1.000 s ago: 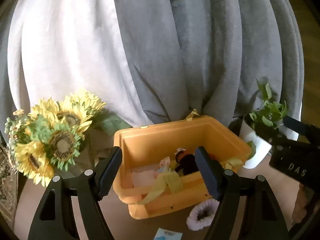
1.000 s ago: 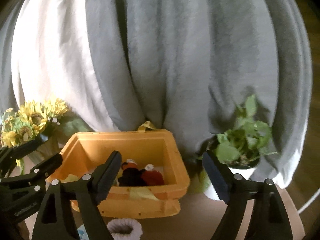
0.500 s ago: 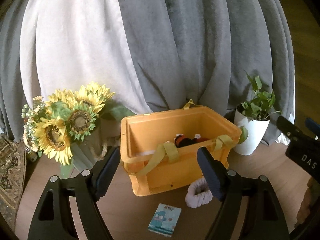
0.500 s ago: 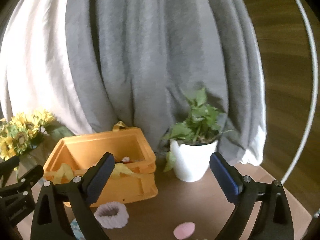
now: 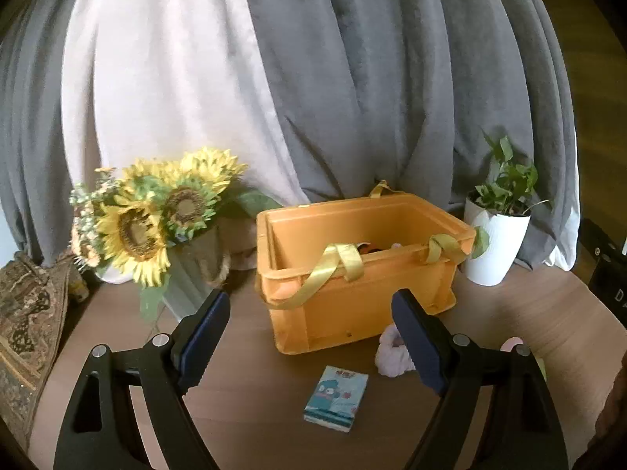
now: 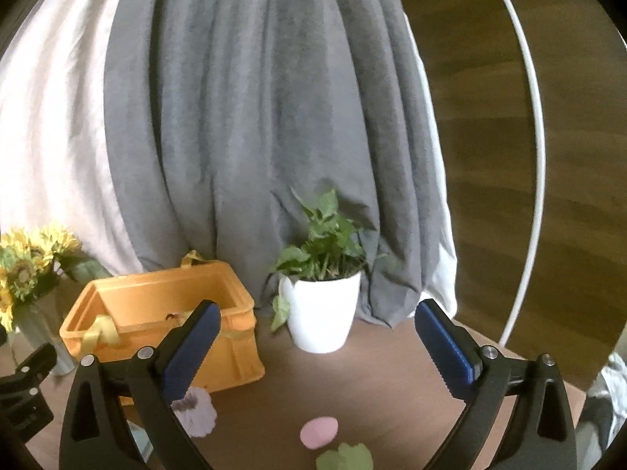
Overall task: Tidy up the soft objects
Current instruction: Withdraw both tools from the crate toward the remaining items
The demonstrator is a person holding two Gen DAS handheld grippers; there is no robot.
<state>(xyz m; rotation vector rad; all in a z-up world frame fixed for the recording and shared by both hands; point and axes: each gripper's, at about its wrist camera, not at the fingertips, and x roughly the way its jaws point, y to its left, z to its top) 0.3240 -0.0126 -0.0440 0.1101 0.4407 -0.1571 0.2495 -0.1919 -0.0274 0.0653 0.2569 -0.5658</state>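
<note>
Table (image 5: pixel 243 411): brown, bare stretch in front of crate
Crate (image 5: pixel 364 293): orange, long axis left-right, open top up, yellow straps over rim, small items inside
Scrunchie (image 6: pixel 196 417): pale fluffy ring, flat, just before crate's front right corner
Pink pad (image 6: pixel 318 432): oval, near front edge, green piece (image 6: pixel 345 458) beside
Left gripper (image 5: pixel 309 337): spread, empty
Right gripper (image 6: pixel 313 352): spread, empty
</note>
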